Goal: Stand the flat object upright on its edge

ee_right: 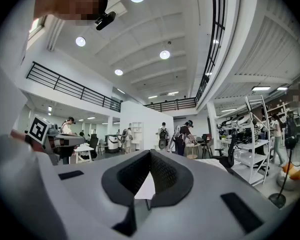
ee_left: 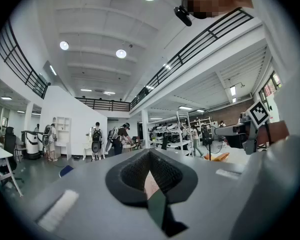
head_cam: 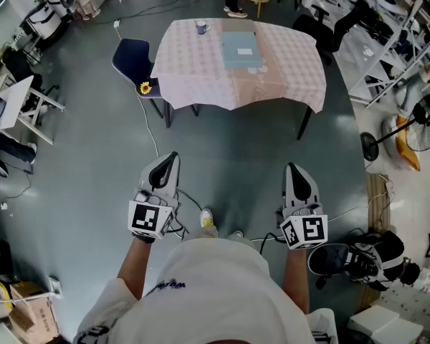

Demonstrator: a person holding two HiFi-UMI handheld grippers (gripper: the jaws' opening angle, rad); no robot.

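The flat pale-blue rectangle [head_cam: 241, 49] lies flat on the table [head_cam: 201, 77], on a pink checked cloth, well ahead of both grippers. A mug [head_cam: 201, 27] stands near it. The left gripper [head_cam: 170, 158] and right gripper [head_cam: 294, 169] are held level, jaws pressed together and empty. The rectangle's material is too distant to tell. Each gripper's own grey body with its dark ribbed pads hides the rectangle in the gripper views.

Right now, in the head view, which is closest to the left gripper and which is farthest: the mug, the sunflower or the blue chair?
1. The sunflower, at the chair's near corner, ahead of the left gripper.
2. The blue chair, just behind the sunflower, left of the table.
3. The mug, on the table's far edge.
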